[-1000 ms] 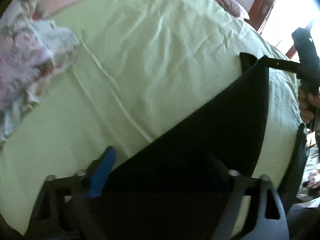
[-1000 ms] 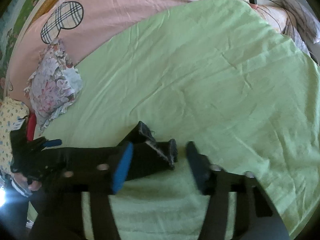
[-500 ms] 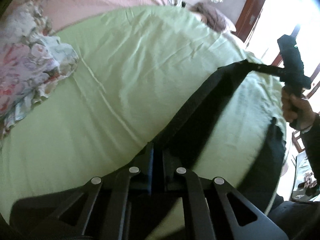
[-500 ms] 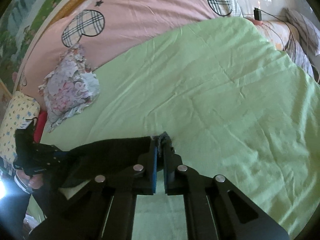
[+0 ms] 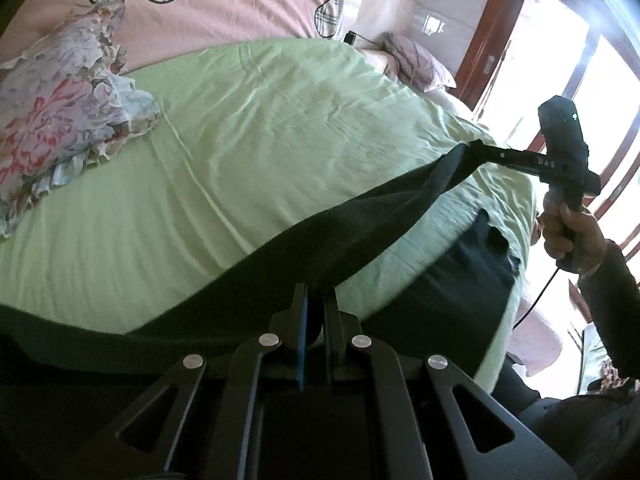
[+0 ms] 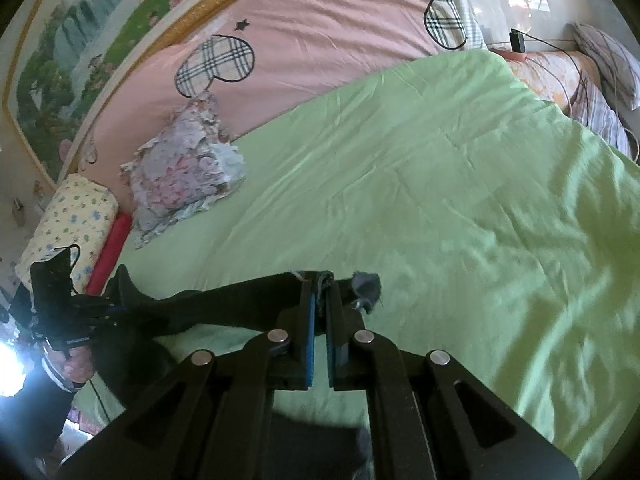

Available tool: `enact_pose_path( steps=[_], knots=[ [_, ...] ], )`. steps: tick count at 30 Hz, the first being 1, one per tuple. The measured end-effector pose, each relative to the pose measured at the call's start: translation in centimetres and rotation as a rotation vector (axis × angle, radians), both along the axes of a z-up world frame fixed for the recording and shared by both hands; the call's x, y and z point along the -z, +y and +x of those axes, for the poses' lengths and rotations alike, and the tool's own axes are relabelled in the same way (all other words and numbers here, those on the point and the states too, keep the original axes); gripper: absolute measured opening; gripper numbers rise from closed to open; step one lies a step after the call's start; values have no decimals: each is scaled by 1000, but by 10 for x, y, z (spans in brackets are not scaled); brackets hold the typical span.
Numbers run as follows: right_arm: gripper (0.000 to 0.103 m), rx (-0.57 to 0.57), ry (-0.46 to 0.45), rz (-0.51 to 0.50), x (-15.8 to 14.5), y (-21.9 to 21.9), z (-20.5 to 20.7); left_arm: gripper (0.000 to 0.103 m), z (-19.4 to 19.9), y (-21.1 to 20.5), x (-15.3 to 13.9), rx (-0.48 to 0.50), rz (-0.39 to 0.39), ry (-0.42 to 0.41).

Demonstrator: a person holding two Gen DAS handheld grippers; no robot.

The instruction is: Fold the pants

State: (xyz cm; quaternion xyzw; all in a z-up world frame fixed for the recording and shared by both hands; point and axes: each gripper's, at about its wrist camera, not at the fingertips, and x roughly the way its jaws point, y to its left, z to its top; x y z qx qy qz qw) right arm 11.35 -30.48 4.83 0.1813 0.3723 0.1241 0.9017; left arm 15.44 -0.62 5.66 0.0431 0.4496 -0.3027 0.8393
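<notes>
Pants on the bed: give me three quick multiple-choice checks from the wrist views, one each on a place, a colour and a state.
1. Where is the floral pillow?
A. On the green sheet, near the pink cover
B. On the pants
C. On the floor

2. What colour are the pants?
A. Red
B. Black
C. White

3. How are the pants held?
A. Lying loose
B. By one claw
C. By both claws, stretched between them

Answers: 1 A, it rests at the sheet's far-left edge. 2 B, the cloth is dark throughout. 3 C, the left claw and right claw are each shut on the fabric, which spans between them.
</notes>
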Motion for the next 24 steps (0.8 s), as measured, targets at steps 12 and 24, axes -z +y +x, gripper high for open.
enact_pose_path(
  steps=[12, 24],
  knots=[
    [5, -10, -4, 0, 16, 5, -76, 5, -54, -6, 12, 24, -17, 4],
    [5, -7, 28, -89, 23, 7, -112, 5, -87, -13, 21, 50, -23, 3]
  ],
)
